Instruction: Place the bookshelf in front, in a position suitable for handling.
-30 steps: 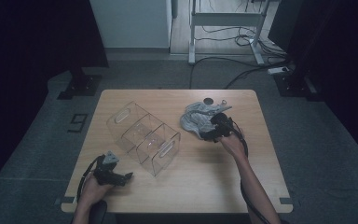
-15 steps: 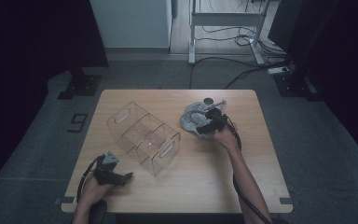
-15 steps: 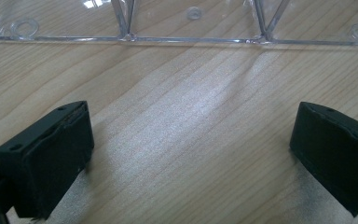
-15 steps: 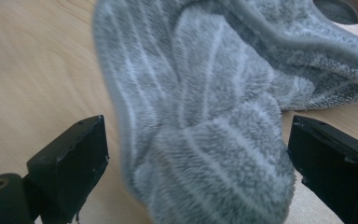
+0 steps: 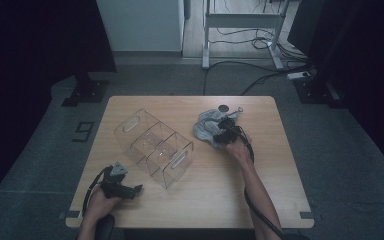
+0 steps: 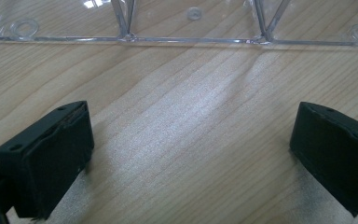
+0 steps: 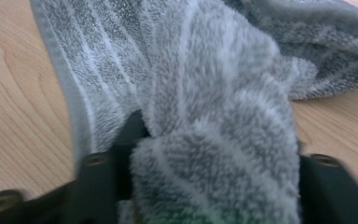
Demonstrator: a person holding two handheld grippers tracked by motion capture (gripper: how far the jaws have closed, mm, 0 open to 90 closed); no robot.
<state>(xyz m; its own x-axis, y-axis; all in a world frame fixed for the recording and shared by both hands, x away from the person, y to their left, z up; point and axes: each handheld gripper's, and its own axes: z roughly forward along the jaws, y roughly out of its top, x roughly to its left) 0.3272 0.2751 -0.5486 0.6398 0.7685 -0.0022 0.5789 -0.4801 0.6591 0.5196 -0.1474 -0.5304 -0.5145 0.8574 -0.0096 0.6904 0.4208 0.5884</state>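
High view: wooden table (image 5: 200,200) lit in a dark room, cables and a metal frame (image 5: 240,20) on the floor beyond. Grey striped towel (image 5: 207,127) bunched on the table's far right part, right gripper (image 5: 226,135) set into its near edge, the hand just behind it. Small dark round spot (image 5: 223,108) on the tabletop just past the towel. Clear plastic organiser (image 5: 152,147) with dividers lying slantwise at mid-table, apart from the towel. Left gripper (image 5: 122,187) resting near the front left edge, close to the organiser's near end, not touching it.

Left gripper view: two black jaws spread wide over bare wood, nothing between them, released. Clear organiser (image 6: 182,28) base and dividers running along the top, a short way ahead of the jaws.

Right gripper view: towel (image 7: 214,116) heaped close up, a thick fold bulging between the two black jaws. Jaws just now closing in, pressed against the fold on both sides, clenched on the cloth. Rest of the towel spread on the wood behind, striped edge trailing to the left.
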